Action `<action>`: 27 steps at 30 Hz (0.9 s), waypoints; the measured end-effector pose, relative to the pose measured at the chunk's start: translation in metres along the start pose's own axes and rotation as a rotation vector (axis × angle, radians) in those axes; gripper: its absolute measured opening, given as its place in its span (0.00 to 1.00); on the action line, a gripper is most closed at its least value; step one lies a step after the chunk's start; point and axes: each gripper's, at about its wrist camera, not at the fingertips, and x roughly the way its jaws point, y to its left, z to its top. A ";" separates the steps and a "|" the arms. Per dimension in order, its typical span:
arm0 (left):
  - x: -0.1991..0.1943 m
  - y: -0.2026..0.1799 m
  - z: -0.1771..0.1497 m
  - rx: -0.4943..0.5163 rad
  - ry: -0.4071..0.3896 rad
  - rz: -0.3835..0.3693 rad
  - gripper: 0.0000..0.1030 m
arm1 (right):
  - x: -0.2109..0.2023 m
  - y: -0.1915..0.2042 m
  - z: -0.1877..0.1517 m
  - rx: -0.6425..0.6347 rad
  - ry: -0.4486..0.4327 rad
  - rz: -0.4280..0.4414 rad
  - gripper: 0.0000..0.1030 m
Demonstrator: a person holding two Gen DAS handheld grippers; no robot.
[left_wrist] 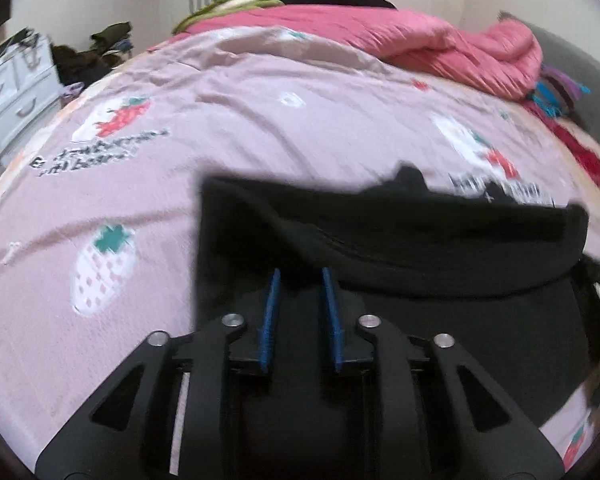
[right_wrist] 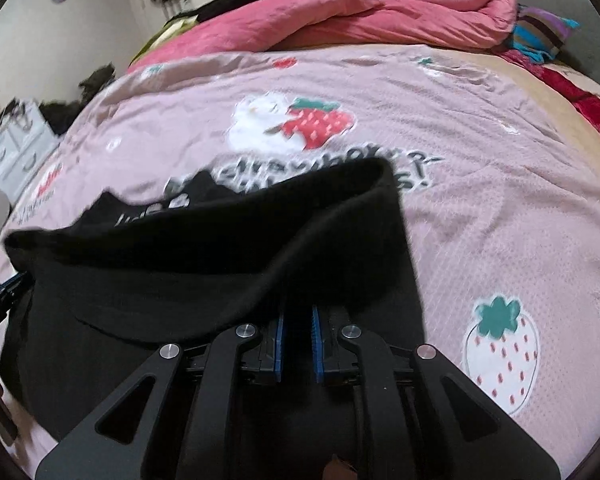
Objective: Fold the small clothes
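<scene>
A black garment lies on the pink strawberry bedspread, its near edge lifted and doubled over. My left gripper is shut on that edge near its left corner; the blue pads pinch the cloth. In the right wrist view the same garment spreads left, and my right gripper is shut on its edge near the right corner. The left gripper's tip shows at the left edge of the right wrist view. The cloth hangs slack between the two grippers.
A bunched pink duvet lies at the far side of the bed, with striped and red cloths at the far right. A white drawer unit stands left of the bed. The bedspread stretches flat beyond the garment.
</scene>
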 end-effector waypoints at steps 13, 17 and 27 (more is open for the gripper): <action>0.018 0.052 0.007 -0.168 0.077 -0.041 0.33 | -0.001 -0.032 0.013 -0.003 -0.040 -0.089 0.47; 0.019 0.045 0.005 -0.131 0.064 -0.027 0.08 | 0.004 -0.024 0.009 -0.024 -0.025 -0.065 0.06; -0.015 0.043 0.027 -0.126 -0.088 0.000 0.04 | -0.029 -0.043 0.021 0.081 -0.163 -0.068 0.05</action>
